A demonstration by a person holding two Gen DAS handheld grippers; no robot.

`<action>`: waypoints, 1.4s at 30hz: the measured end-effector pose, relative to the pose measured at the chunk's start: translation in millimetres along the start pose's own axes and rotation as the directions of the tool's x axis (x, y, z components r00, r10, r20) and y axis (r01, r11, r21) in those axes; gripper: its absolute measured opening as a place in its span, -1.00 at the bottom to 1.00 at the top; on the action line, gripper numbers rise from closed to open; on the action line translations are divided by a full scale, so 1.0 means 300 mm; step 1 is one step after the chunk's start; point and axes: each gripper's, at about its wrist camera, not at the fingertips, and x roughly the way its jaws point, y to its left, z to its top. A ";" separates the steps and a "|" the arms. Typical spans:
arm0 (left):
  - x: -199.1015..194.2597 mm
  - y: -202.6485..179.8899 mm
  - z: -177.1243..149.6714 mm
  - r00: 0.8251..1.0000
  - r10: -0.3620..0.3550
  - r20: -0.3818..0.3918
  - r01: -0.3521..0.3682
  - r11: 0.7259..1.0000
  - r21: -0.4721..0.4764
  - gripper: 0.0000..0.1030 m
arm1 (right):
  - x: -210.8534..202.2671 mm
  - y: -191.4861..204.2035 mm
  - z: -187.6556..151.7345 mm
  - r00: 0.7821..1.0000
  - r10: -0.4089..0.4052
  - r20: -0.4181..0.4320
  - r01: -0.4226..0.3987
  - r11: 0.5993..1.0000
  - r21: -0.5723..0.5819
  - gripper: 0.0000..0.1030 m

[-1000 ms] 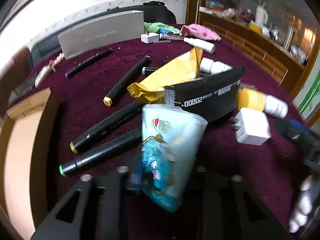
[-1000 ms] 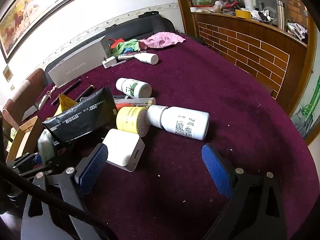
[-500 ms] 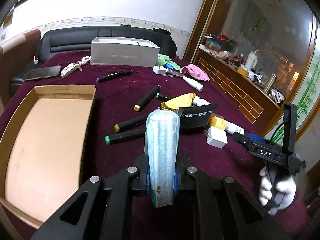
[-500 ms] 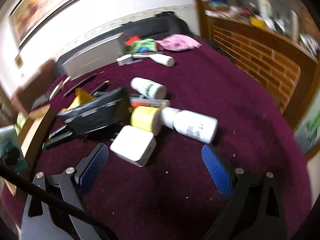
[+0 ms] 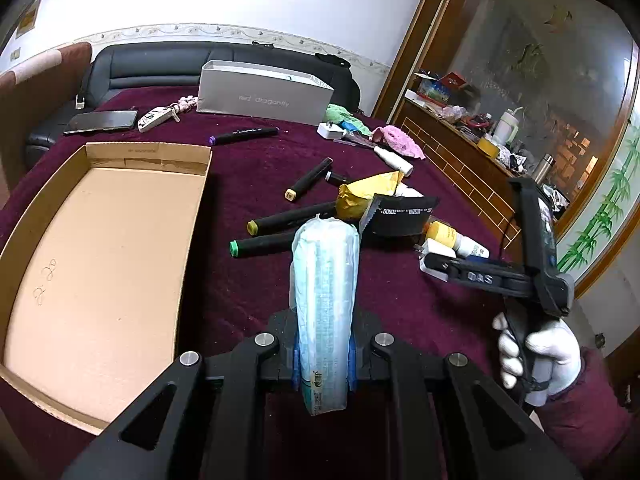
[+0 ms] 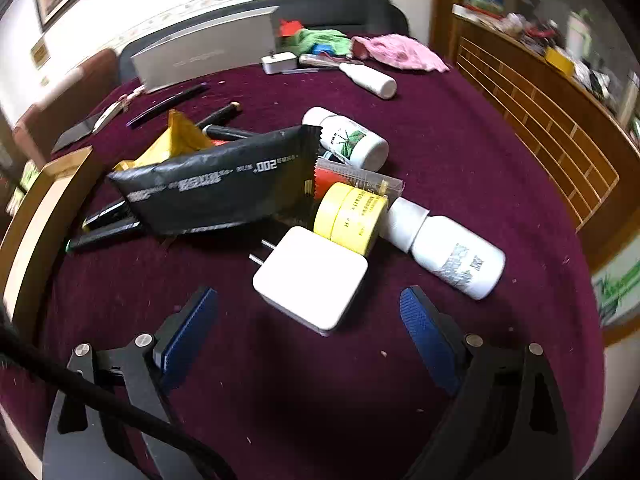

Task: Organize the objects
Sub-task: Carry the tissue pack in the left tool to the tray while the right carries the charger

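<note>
Pouch [image 5: 324, 304] clamped upright in left gripper [image 5: 323, 354], lifted clear of cloth, just right of empty box [image 5: 188, 216]; likely next, swing left and release inside. Right gripper [image 6: 308, 316] spread wide, nothing held, charger [image 6: 310, 278] just ahead. Farther: markers [image 5: 280, 218], black packet [image 6: 216, 188], bottles [image 6: 452, 252] crowding charger.

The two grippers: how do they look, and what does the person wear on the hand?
Both grippers are black plastic frames with silver bolts and blue ribbed pads. The left gripper shows triangular cut-outs. The right gripper has a black cable beside it and the white letters "DAS" on its side. The right hand wears a white glove and a dark red sleeve.
</note>
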 end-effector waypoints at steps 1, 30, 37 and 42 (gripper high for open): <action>0.001 0.000 0.000 1.000 -0.001 0.001 0.001 1.000 0.001 -0.74 | 0.011 0.009 0.006 1.000 -0.020 0.008 0.020 1.000 0.004 0.80; -0.124 0.290 0.145 0.989 0.126 0.071 -0.121 0.990 -0.076 -0.74 | -0.150 0.410 0.111 0.918 0.396 -0.015 -0.397 0.918 -0.022 0.16; 0.008 0.467 0.217 0.985 0.174 0.005 -0.172 0.977 -0.125 -0.74 | -0.009 0.685 0.210 0.880 0.461 -0.114 -0.468 0.882 -0.045 0.17; 0.105 0.568 0.237 0.985 0.162 -0.054 -0.169 0.968 -0.183 -0.74 | 0.099 0.813 0.271 0.887 0.434 -0.160 -0.447 0.893 -0.054 0.17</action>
